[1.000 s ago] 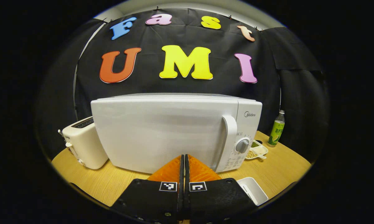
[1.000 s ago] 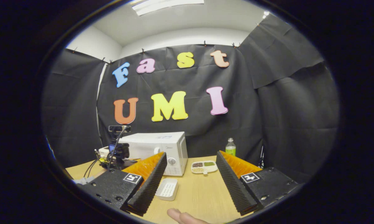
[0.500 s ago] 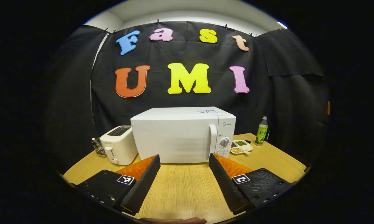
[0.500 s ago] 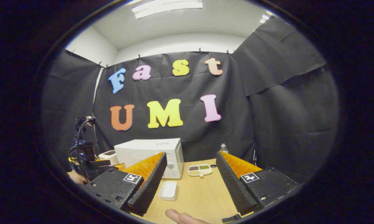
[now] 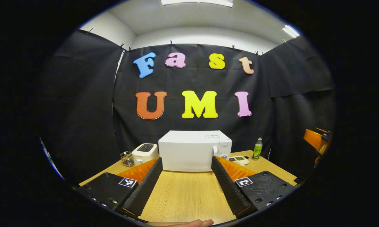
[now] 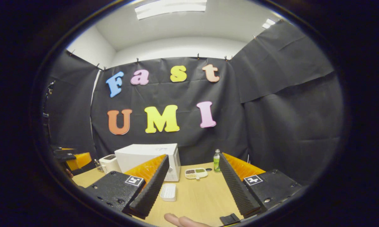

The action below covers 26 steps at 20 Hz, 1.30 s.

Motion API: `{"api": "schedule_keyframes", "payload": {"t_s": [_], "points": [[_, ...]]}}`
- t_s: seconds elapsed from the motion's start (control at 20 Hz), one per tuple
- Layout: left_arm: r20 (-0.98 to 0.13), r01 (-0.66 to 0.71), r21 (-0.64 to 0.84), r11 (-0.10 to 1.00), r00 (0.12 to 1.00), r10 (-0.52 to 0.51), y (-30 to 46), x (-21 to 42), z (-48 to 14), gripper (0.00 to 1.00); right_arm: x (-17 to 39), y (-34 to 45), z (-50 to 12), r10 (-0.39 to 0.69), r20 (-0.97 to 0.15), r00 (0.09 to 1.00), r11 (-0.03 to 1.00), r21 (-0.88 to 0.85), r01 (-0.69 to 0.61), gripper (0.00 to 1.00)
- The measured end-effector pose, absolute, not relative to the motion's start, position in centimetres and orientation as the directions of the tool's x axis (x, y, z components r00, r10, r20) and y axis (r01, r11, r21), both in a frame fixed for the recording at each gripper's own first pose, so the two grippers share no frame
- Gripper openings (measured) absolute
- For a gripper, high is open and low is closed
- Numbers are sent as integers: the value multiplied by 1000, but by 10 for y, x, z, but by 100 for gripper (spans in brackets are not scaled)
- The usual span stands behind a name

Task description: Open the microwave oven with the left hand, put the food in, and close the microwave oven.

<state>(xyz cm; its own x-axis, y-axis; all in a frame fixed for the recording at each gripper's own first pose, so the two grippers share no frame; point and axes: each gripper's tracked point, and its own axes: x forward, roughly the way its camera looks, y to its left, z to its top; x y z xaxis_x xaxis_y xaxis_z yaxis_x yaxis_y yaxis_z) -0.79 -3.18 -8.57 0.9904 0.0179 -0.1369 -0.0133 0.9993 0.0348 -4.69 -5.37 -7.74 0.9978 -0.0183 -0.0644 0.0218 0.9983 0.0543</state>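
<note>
Left gripper view shows the left gripper with jaws apart, empty, well back from the shut boxy white microwave oven on the wooden table, its door apparently closed with nothing left to grasp.

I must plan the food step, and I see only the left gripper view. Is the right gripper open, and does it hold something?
Observer: The right gripper is open and holds nothing; its fingers stand wide apart above the table.
Operator: Is any container before the microwave?
Observer: Yes, a small white tray lies on the table in front of the microwave, apart from it.
Operator: What is in the divided dish?
Observer: The divided dish holds dark, green and pale fillings in separate compartments.
</note>
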Motion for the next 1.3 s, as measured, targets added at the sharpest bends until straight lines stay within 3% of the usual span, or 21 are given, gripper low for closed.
{"api": "schedule_keyframes", "payload": {"t_s": [0.05, 0.1, 0.15, 0.2, 0.25, 0.4, 0.45, 0.5, 0.55, 0.6, 0.65, 0.7, 0.8, 0.85, 0.9, 0.95, 1.0, 1.05, 1.1, 1.25, 1.3], "points": [[-122, -22, 41, 999, 992, 26, -27, -17, -78, 97, -49, -53, -77, -16, -63, 998, 998, 58, 20, 91], [-108, -32, 37, 999, 993, 36, -23, -25, -73, 97, -51, -50, -76, -15, -63, 998, 998, 59, 18, 100], [-103, -40, 27, 999, 994, 43, -19, -33, -69, 97, -53, -47, -77, -8, -66, 998, 998, 56, 11, 91], [-103, -46, 20, 999, 994, 47, -15, -39, -70, 97, -55, -43, -78, 1, -71, 997, 999, 50, 2, 100], [-99, -46, 18, 999, 994, 47, -15, -44, -69, 97, -55, -40, -80, 9, -76, 997, 999, 41, -5, 91], [-86, -51, 27, 998, 995, 53, -6, -55, -67, 97, -59, -31, -84, 28, -84, 996, 999, 25, -26, 91], [-86, -50, 23, 998, 995, 52, -5, -57, -67, 97, -59, -29, -85, 32, -84, 996, 999, 24, -30, 100], [-85, -48, 21, 999, 995, 50, -4, -59, -65, 97, -60, -26, -84, 39, -81, 996, 999, 28, -37, 92], [-83, -52, 22, 998, 995, 54, -2, -62, -64, 97, -61, -23, -82, 47, -75, 996, 999, 30, -44, 92], [-75, -60, 26, 998, 995, 62, 0, -62, -62, 97, -63, -21, -80, 50, -66, 997, 998, 28, -48, 100], [-70, -63, 31, 998, 995, 65, 2, -63, -59, 97, -63, -19, -79, 53, -59, 997, 998, 21, -52, 91], [-62, -60, 30, 998, 996, 62, 3, -65, -58, 97, -65, -17, -78, 58, -52, 997, 998, 14, -57, 100], [-21, -47, -3, 999, 999, 47, 2, -68, -51, 97, -69, -11, -75, 76, -36, 996, 997, 15, -76, 100], [-14, -26, -19, 999, 1000, 25, -2, -71, -51, 97, -70, -11, -69, 79, -7, 997, 996, 39, -78, 92], [-13, -9, -32, 999, 1000, 9, -3, -72, -54, 97, -70, -13, -61, 72, 28, 997, 995, 62, -74, 100], [-9, -1, -39, 999, 1000, 1, -2, -71, -55, 97, -70, -17, -60, 61, 43, 997, 996, 70, -64, 91], [-5, 2, -35, 999, 1000, -2, -1, -71, -55, 97, -70, -18, -63, 53, 40, 998, 996, 64, -56, 90], [-6, 3, -25, 1000, 1000, -4, -1, -72, -56, 97, -71, -18, -66, 50, 30, 998, 997, 52, -52, 100], [-3, 4, -16, 1000, 1000, -4, 0, -72, -56, 96, -71, -17, -67, 49, 21, 999, 998, 40, -50, 90], [13, 11, 1, 1000, 1000, -11, -4, -66, -53, 95, -72, -10, -68, 70, 3, 998, 996, 46, -70, 100], [24, 9, 3, 1000, 1000, -9, -4, -67, -51, 95, -74, -5, -70, 88, -9, 996, 995, 47, -87, 91]]}}
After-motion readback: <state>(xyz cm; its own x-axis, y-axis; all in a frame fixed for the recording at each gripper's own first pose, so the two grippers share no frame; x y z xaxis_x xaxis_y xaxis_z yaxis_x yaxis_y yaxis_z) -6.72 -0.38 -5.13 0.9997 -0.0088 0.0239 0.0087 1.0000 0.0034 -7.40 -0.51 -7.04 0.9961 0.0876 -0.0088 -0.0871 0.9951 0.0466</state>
